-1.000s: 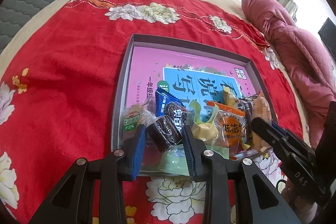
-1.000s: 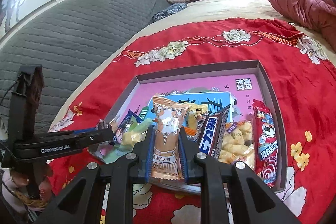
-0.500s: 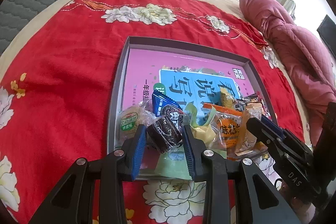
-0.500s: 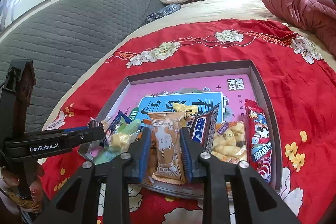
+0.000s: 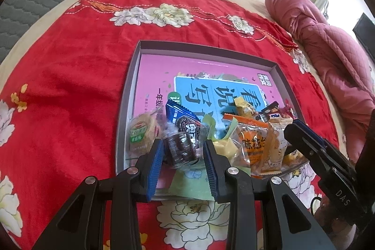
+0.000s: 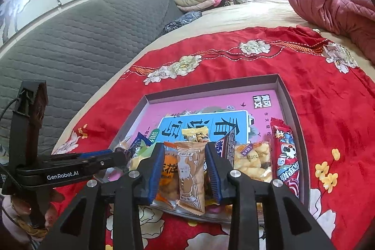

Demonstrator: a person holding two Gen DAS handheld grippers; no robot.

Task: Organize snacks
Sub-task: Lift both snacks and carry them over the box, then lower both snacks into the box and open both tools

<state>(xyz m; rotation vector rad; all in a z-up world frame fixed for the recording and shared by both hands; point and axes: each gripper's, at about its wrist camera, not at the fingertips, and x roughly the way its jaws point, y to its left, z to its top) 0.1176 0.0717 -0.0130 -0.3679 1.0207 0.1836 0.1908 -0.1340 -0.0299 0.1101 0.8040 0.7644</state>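
A grey-rimmed tray (image 5: pixel 127 95) with a pink printed floor lies on a red flowered blanket (image 5: pixel 65 76) and holds a row of snack packets along its near edge. My left gripper (image 5: pixel 182 151) is open around a dark chocolate cookie packet (image 5: pixel 181 148); the pads look slightly apart from it. My right gripper (image 6: pixel 183 162) is open over a tan cat-print packet (image 6: pixel 190 176) that lies on the near edge. The tray also shows in the right wrist view (image 6: pixel 291 109).
Also in the tray are a green round cake packet (image 5: pixel 140 135), an orange packet (image 5: pixel 252 144), a puffed snack bag (image 6: pixel 252 161) and a red packet (image 6: pixel 284 154). A pink quilt (image 5: pixel 328 43) lies at the right. A grey padded headboard (image 6: pixel 70 43) stands at the left.
My right gripper has opened and let go of the tan packet, which now lies on the near tray edge. My left gripper has eased slightly open around the cookie packet.
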